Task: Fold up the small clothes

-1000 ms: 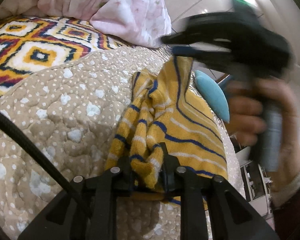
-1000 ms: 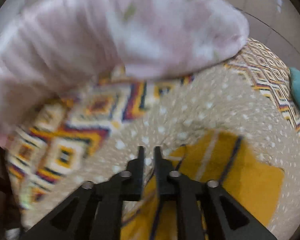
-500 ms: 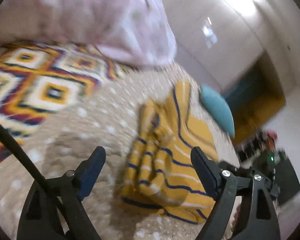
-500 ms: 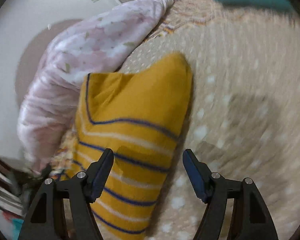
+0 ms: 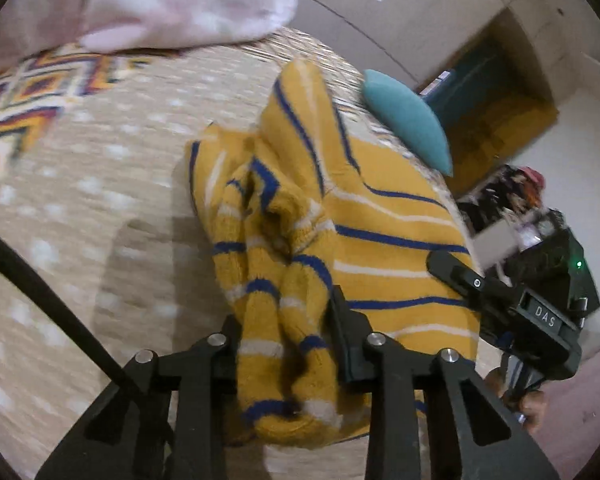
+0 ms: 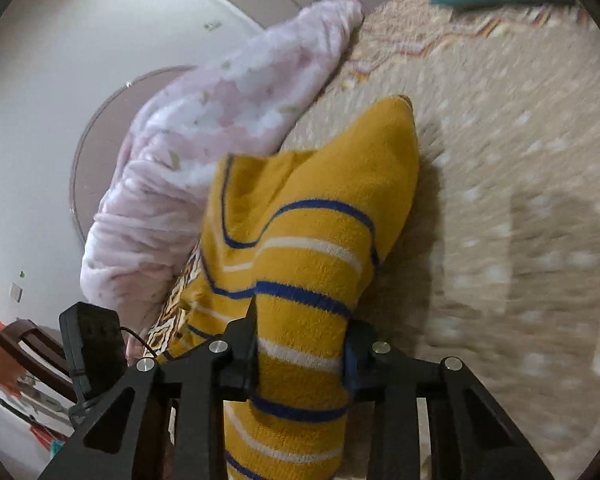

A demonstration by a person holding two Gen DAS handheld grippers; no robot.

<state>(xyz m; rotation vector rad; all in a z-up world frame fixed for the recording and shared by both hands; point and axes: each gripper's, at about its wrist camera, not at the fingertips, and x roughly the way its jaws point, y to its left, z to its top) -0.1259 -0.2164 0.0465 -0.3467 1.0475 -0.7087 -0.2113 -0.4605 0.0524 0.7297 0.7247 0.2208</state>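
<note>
A small yellow knit sweater (image 5: 364, 236) with blue and white stripes lies bunched on the beige dotted quilt (image 5: 100, 184). My left gripper (image 5: 286, 344) is shut on its crumpled near edge. My right gripper (image 6: 300, 344) is shut on another stretch of the same sweater (image 6: 312, 224), which rises from the jaws toward a pointed far corner. The right gripper also shows in the left wrist view (image 5: 512, 304), at the sweater's right edge.
A pink floral blanket (image 5: 172, 4) is heaped at the far side; it also shows in the right wrist view (image 6: 220, 120). A teal cushion (image 5: 408, 120) sits at the bed's edge. A patterned cover (image 5: 24, 96) lies at left. Room clutter (image 5: 512, 196) stands beyond the bed.
Both grippers opened half a second ago and have now closed again on the sweater's near edge, each at a new hold. Both views have swung with the motion.
</note>
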